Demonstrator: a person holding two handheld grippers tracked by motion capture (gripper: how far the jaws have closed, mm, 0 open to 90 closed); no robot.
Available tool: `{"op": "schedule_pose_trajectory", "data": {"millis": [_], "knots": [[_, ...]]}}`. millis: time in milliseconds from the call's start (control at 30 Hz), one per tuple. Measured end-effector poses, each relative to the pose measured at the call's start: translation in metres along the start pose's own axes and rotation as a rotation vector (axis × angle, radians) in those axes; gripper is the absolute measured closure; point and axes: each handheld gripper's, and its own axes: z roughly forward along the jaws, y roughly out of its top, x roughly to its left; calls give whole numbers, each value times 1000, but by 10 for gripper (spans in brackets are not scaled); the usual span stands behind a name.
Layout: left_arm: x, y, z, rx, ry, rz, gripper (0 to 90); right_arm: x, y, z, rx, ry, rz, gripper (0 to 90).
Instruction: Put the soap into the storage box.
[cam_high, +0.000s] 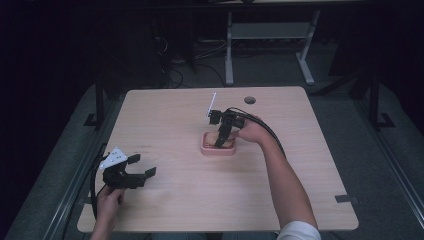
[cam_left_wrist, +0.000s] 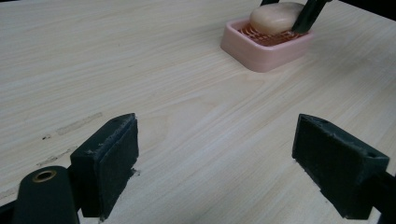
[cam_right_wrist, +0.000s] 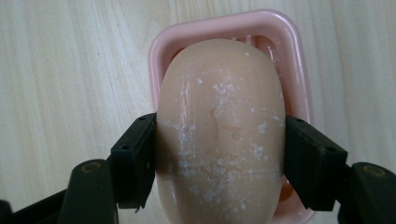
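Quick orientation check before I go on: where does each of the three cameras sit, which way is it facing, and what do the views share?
High view: above the person's side, looking forward and down on the table; both forearms, left gripper and right gripper show.
Left gripper view: rides the left gripper, low over the table, facing the soap dish; its two jaws stand wide apart.
Right gripper view: rides the right gripper, looking straight down; its jaws clamp the soap.
Shared: all three show the soap dish with the soap.
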Motion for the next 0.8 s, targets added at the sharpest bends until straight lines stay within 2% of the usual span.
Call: {"op": "schedule_pose_trajectory", "data": {"millis": [300,800], "knots": [[0,0,0,-1,0,-3,143,-3,2,8,14,4,2,319],[0,0,0,-2,1,-4,143,-4,3,9,11,-6,-2,318]]}}
